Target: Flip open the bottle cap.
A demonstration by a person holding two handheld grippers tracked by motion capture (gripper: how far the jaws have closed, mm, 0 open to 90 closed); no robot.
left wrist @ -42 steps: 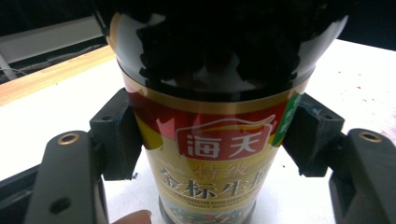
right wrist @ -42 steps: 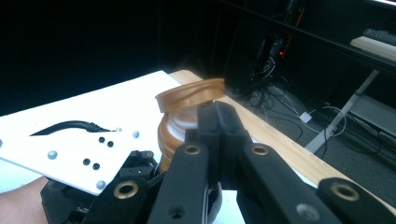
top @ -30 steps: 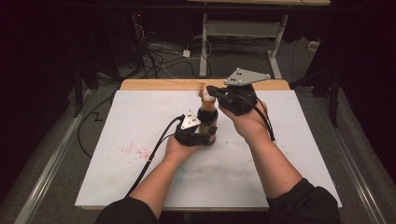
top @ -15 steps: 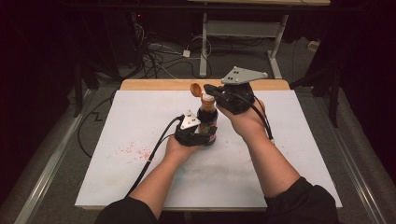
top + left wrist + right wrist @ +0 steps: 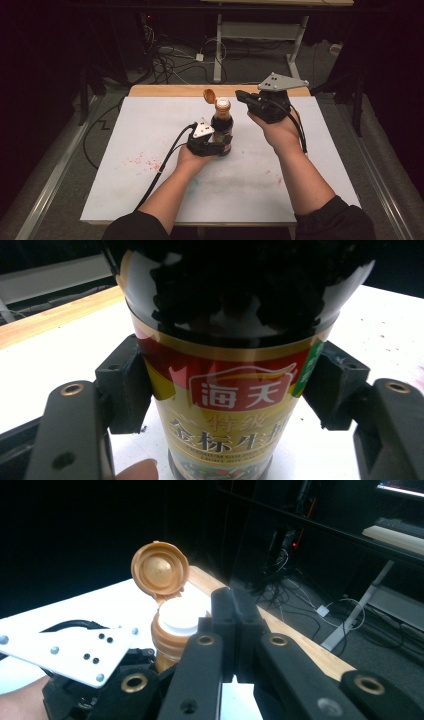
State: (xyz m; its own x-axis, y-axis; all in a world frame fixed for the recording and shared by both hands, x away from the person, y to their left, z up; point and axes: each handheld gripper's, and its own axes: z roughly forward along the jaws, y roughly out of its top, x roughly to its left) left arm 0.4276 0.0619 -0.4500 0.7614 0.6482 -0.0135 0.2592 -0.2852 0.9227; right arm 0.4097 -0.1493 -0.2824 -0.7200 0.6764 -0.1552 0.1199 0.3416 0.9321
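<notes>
A dark sauce bottle (image 5: 221, 131) with a red and gold label (image 5: 235, 400) stands upright on the white board (image 5: 150, 195). My left gripper (image 5: 212, 145) is shut on its lower body, one pad (image 5: 125, 385) pressing on each side. The bottle's orange flip cap (image 5: 209, 95) (image 5: 160, 570) is hinged open to the left, baring a pale spout (image 5: 181, 616). My right gripper (image 5: 242, 96) (image 5: 235, 612) is held in the air just right of the bottle top, jaws shut on nothing.
The white board lies on a wooden table (image 5: 165, 90) and carries red speckle stains (image 5: 142, 161) at the left. A cable (image 5: 165, 157) trails from the left gripper toward the front. Behind the table are table legs (image 5: 218, 50) and floor cables (image 5: 175, 55).
The flip cap has swung open to the left. My right gripper has drawn away from the bottle top to the right. The left gripper and bottle have stayed put.
</notes>
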